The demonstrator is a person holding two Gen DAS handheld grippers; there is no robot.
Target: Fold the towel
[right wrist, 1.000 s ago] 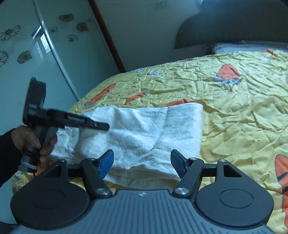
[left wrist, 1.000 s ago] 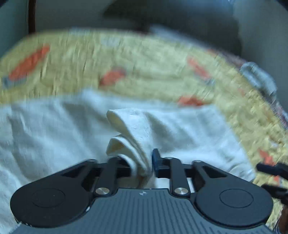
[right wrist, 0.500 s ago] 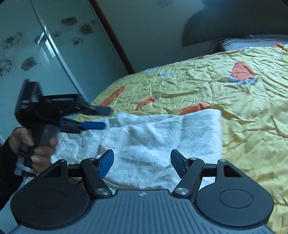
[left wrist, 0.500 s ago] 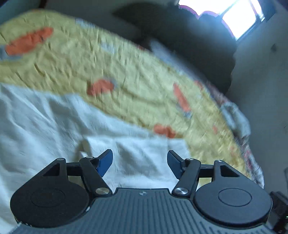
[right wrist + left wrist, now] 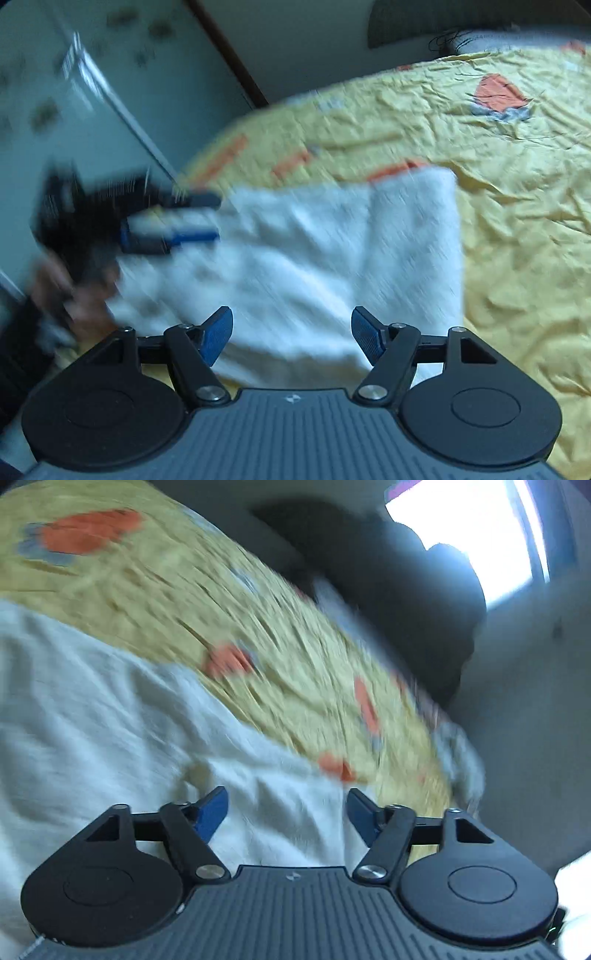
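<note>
A white towel (image 5: 332, 258) lies folded over on the yellow bedspread (image 5: 517, 221), its right edge straight. In the left wrist view the same towel (image 5: 92, 720) fills the lower left, blurred. My left gripper (image 5: 286, 814) hovers over it with its jaws opening and nothing between the blue pads. From the right wrist view that left gripper (image 5: 207, 218) reaches over the towel's left end, held by a hand (image 5: 74, 291). My right gripper (image 5: 291, 332) stands open above the towel's near edge, gripping nothing.
The bed carries orange and grey patches (image 5: 498, 96). A dark headboard (image 5: 461, 18) and pillow sit at its far end. Glass wardrobe doors with flower prints (image 5: 74, 92) rise to the left. A bright window (image 5: 461, 528) shows beyond the bed.
My left gripper let go of the bunched towel fold, opened wide and rolled, swinging its view rightward. The fold has dropped flat. My right gripper slid a little over the towel, staying open.
</note>
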